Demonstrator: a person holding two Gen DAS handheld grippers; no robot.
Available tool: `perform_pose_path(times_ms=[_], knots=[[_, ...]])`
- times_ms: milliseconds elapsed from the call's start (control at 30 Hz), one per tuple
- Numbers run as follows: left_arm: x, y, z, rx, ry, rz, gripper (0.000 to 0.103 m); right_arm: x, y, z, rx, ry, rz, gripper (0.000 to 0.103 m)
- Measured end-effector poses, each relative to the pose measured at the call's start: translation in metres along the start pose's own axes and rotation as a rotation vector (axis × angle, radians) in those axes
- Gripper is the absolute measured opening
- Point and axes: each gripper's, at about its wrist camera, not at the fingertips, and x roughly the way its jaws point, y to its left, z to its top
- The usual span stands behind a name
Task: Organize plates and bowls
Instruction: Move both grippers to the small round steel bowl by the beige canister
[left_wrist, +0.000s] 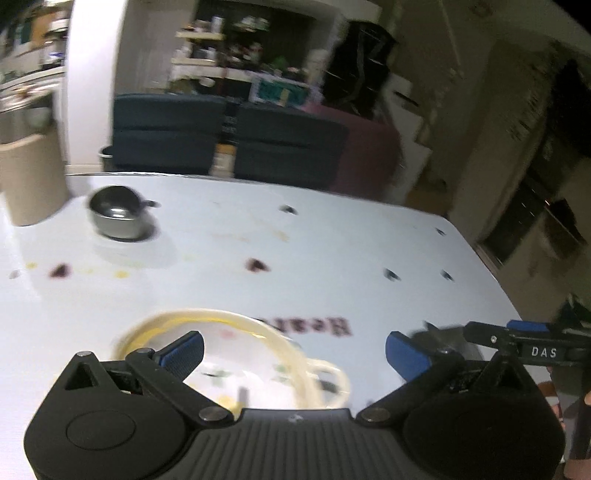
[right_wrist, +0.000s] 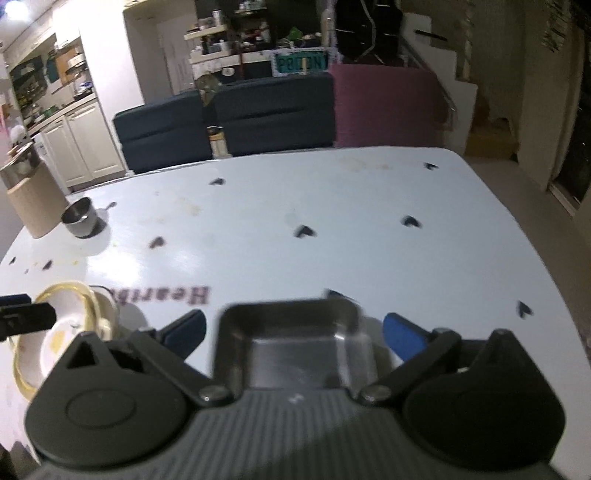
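A white plate with a yellow rim (left_wrist: 236, 354) lies on the table just under my left gripper (left_wrist: 293, 350), whose blue pads stand wide apart and touch nothing. A square steel dish (right_wrist: 295, 347) rests on the table between the spread pads of my right gripper (right_wrist: 293, 334); the pads are apart from its sides. The yellow-rimmed plate (right_wrist: 62, 325) also shows at the left of the right wrist view, with the left gripper's finger (right_wrist: 26, 314) over it. A small round steel bowl (left_wrist: 116, 216) (right_wrist: 82, 218) stands far left on the table.
The white table (right_wrist: 332, 229) bears small dark heart marks and printed lettering (right_wrist: 162, 295). A beige container (right_wrist: 37, 199) stands at its far left edge. Dark blue chairs (right_wrist: 221, 114) and a maroon chair (right_wrist: 384, 107) line the far side. The right gripper's arm (left_wrist: 532, 343) shows at the right.
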Motion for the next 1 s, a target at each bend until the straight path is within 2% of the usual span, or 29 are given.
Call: perform_pose_path(times_ms=[267,433,600,733,833,900,1000], knots=[[-0.02,0.077,0.009,-0.126,-0.052,0.131,0.103,0.021,0.066,0.019,-0.037,-0.034,0.092,0.103],[-0.022,0.119,0.015,-0.21,-0.053,0.193,0.103,0.03,0.108,0.03,-0.047,-0.044,0.181,0.103],[-0.014,0.153,0.022,-0.228,-0.049,0.261,0.103,0.035,0.14,0.039,-0.005,-0.075,0.286,0.103],[-0.003,0.177,0.033,-0.241,-0.066,0.317,0.103,0.044,0.168,0.051,-0.035,-0.082,0.331,0.103],[0.012,0.196,0.045,-0.266,-0.083,0.367,0.103,0.051,0.188,0.062,-0.054,-0.076,0.273,0.103],[0.027,0.208,0.056,-0.279,-0.083,0.398,0.103,0.056,0.197,0.066,-0.061,-0.107,0.23,0.103],[0.047,0.224,0.072,-0.291,-0.085,0.411,0.103,0.065,0.207,0.075,-0.105,-0.146,0.25,0.103]])
